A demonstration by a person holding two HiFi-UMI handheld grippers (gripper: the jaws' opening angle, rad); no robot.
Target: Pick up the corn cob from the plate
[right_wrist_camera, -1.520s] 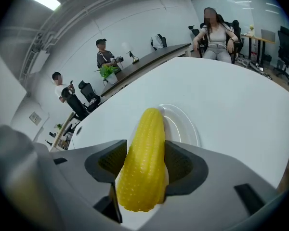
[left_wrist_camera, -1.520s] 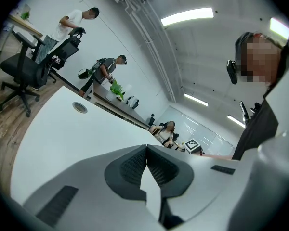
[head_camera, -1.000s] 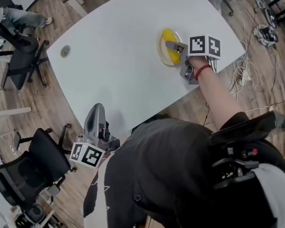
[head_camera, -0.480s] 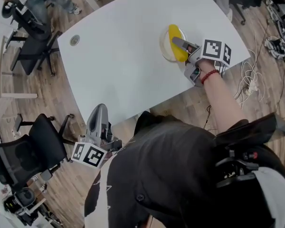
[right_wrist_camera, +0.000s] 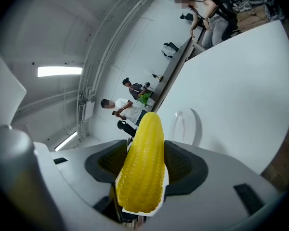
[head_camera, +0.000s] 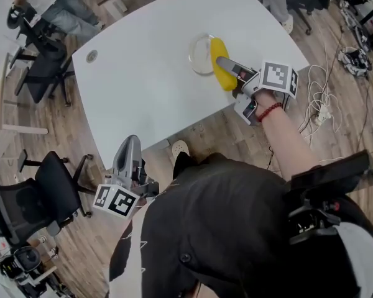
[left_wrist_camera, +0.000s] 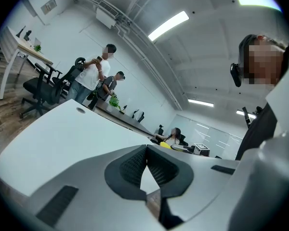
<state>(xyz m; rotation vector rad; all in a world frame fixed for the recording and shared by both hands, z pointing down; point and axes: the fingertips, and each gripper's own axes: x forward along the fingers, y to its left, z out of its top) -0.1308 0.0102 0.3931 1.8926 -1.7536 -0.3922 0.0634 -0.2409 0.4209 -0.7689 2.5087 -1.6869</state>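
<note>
While the right hand-held gripper [head_camera: 231, 69] clamps the corn cob [head_camera: 217, 73] lengthwise, the plate [head_camera: 193, 56] sits just left. The left hand-held gripper [head_camera: 125, 151] hangs closed.

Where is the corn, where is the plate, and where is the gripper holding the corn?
corn cob [right_wrist_camera: 143, 177], right gripper view, on the middle of its yellow kernels.
plate [head_camera: 198, 54], head view, on a bare part beside the corn cob.
right gripper [head_camera: 225, 63], head view, between its fingertips, shut on the corn cob.

Corn cob [right_wrist_camera: 142, 170] bumpy, prob. plastic; plate [head_camera: 196, 57] clear, glossy; table [head_camera: 143, 67] smooth, matt; floor [head_camera: 50, 144] wood.
</note>
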